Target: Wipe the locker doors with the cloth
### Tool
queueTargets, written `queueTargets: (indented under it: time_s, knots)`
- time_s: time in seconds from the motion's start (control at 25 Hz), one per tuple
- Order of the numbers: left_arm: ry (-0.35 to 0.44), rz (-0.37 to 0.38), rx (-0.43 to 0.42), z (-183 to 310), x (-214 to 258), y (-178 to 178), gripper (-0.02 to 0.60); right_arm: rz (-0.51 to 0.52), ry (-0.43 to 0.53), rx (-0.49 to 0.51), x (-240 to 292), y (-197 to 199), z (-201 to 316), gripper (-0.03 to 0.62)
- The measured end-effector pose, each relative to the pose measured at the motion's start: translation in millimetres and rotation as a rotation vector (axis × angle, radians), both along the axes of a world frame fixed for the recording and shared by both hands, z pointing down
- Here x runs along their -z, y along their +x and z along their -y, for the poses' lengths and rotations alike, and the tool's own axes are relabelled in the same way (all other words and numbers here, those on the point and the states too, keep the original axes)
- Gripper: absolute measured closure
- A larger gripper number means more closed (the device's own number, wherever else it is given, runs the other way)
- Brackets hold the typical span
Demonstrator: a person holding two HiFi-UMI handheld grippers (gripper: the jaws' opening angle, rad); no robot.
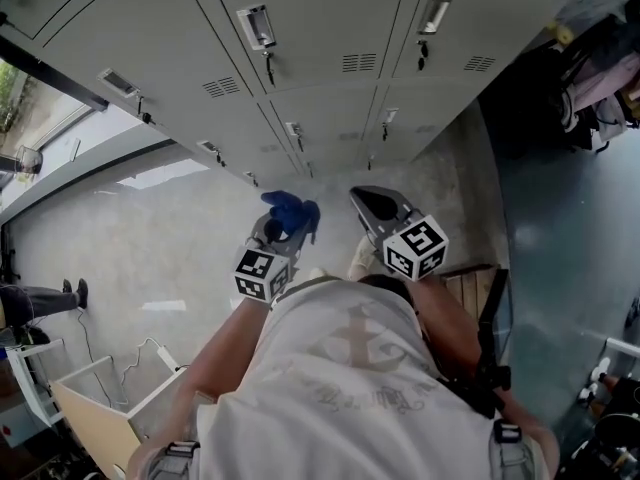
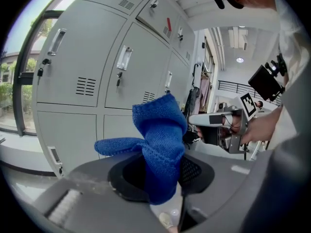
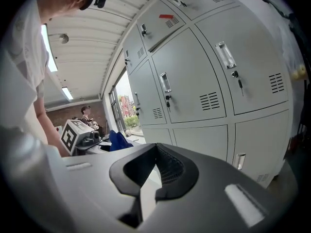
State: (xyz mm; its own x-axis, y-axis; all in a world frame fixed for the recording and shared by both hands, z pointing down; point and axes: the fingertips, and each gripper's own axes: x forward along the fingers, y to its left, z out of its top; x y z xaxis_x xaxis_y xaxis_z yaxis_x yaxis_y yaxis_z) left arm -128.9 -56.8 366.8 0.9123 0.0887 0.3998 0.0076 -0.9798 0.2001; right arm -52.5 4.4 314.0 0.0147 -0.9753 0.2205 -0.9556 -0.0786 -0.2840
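Note:
A blue cloth (image 1: 289, 210) (image 2: 160, 140) sticks up from my left gripper (image 1: 283, 225) (image 2: 158, 174), which is shut on it. The grey locker doors (image 1: 320, 28) (image 2: 77, 57) (image 3: 194, 81) stand a short way ahead of both grippers, untouched. My right gripper (image 1: 372, 200) (image 3: 155, 149) is held beside the left one, shut with nothing between its jaws. The right gripper view also shows the cloth (image 3: 118, 140) off to its left.
Each door carries a handle and a key lock (image 1: 257, 30). A pale open box (image 1: 100, 398) stands on the floor at the lower left. A person's legs (image 1: 40, 298) are at the left edge. Bags (image 1: 600, 78) hang beyond the lockers' right end.

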Motion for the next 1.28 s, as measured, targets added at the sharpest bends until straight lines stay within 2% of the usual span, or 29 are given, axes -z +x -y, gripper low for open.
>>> queueTargets:
  time_s: [0.2, 0.48, 0.8, 1.28]
  knots:
    - [0.016, 0.019, 0.004, -9, -6, 44, 0.448, -0.020, -0.007, 0.029, -6, 41, -3, 0.588]
    - [0.013, 0.042, 0.092, -4, -8, 82, 0.448, -0.002, -0.024, 0.084, -14, 80, -14, 0.587]
    - [-0.021, 0.055, 0.155, 10, -15, 90, 0.448, 0.007, -0.043, 0.102, -22, 98, -8, 0.587]
    - [-0.037, 0.032, 0.112, 48, -17, 107, 0.449, -0.019, -0.090, 0.006, -20, 114, 6, 0.588]
